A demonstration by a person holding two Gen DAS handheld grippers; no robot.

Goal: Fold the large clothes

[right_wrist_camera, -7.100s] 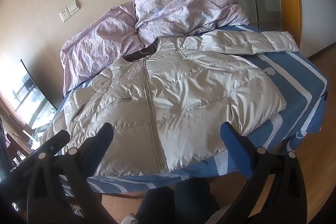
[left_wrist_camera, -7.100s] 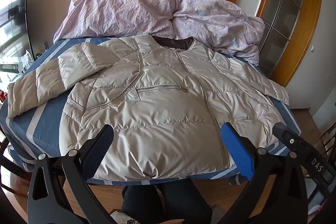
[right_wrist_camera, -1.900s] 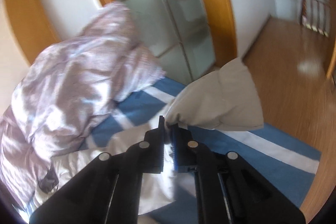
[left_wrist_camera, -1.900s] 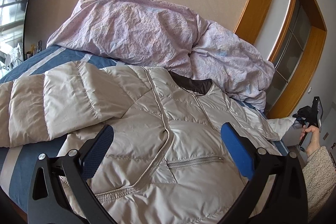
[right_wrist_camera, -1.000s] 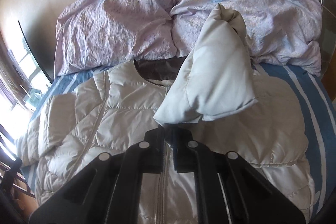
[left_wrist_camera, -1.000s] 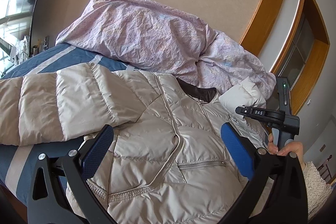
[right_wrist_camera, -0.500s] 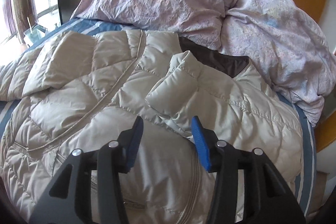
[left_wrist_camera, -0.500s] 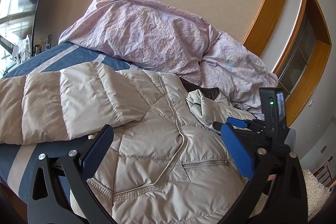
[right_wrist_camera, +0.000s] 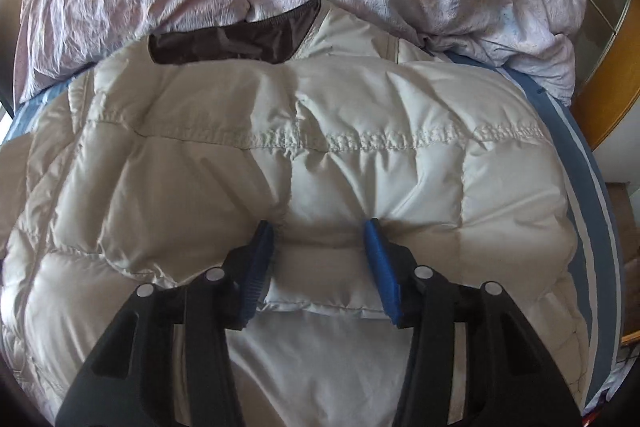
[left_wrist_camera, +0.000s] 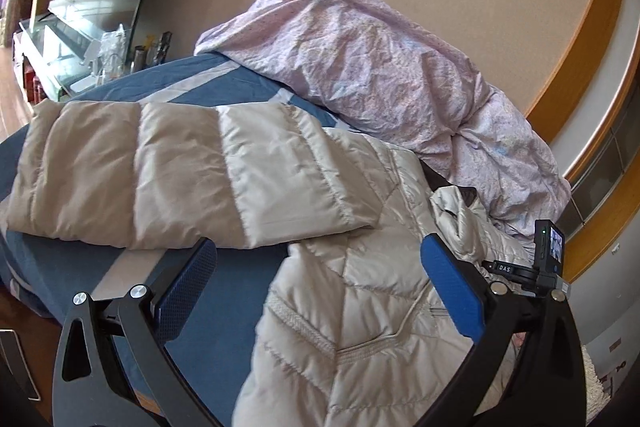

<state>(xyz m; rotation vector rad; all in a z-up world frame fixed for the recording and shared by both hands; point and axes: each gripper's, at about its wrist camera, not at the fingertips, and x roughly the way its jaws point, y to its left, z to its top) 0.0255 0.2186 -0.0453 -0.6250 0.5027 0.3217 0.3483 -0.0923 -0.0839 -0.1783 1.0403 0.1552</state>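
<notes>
Jacket: puffy beige quilted down jacket (right_wrist_camera: 320, 155) lies on the blue striped bed (left_wrist_camera: 224, 79).
Right gripper (right_wrist_camera: 322, 259): jaws half-open, pressing into the folded sleeve.
Left gripper (left_wrist_camera: 320, 291): jaws wide, empty.

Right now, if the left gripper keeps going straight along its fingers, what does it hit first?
Probably the beige puffer jacket, near where its spread-out sleeve joins the body. The open left gripper has nothing between its fingers. Depth is hard to judge; it could land on the blue bedsheet instead.

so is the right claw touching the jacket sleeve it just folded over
Touching. In the right wrist view the right claw presses its blue pads down into the sleeve, and the fabric dimples at each tip. The jaws stand apart, not clamped.
</notes>
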